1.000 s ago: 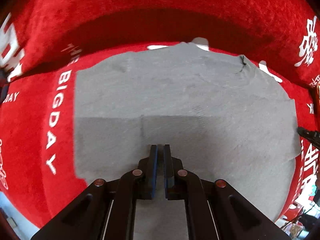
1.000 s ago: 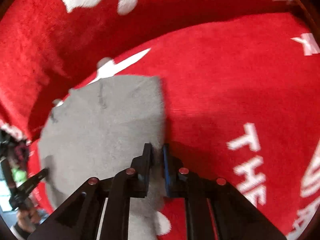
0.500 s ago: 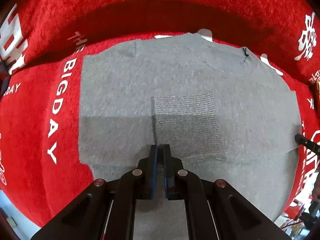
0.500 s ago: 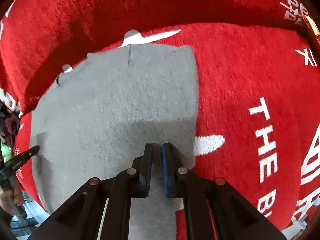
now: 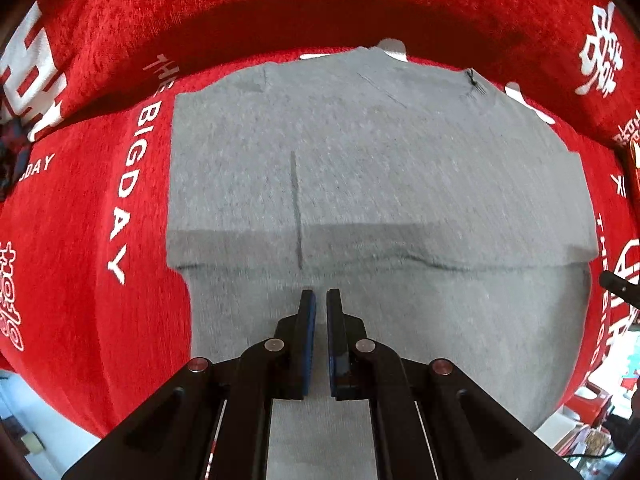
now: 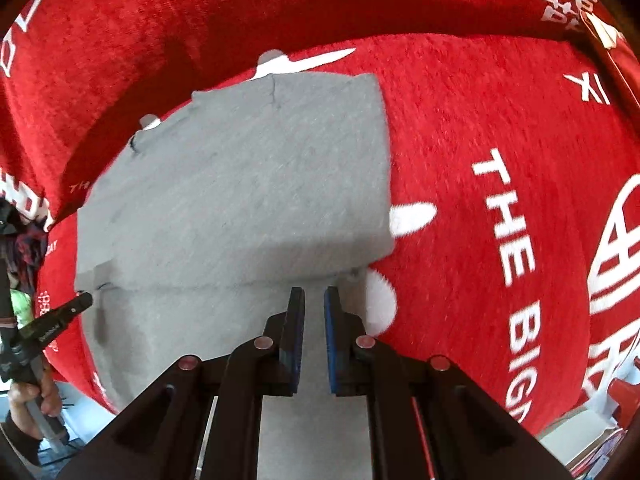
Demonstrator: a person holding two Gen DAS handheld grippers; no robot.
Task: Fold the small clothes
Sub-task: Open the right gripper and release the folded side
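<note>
A grey knitted sweater (image 5: 360, 168) lies on a red cloth with white lettering; its far half is folded over into a flat layer whose near edge runs across the middle. It also shows in the right wrist view (image 6: 240, 200). My left gripper (image 5: 321, 300) hovers just above the near part of the sweater, jaws slightly apart and holding nothing. My right gripper (image 6: 314, 296) is over the sweater's right near edge, jaws slightly apart and empty. The left gripper's tip shows at the left of the right wrist view (image 6: 68, 312), and the right gripper's tip at the right of the left wrist view (image 5: 616, 282).
The red cloth (image 5: 92, 220) covers a seat and its raised back (image 5: 320, 0). A white floor and red stools (image 5: 592, 400) show past the seat's near edge at lower right. The person's hand (image 6: 28, 396) holds the left gripper's handle.
Both grippers have pulled back toward me from the folded layer and their jaws have parted a little, leaving the fold lying flat on the sweater.
</note>
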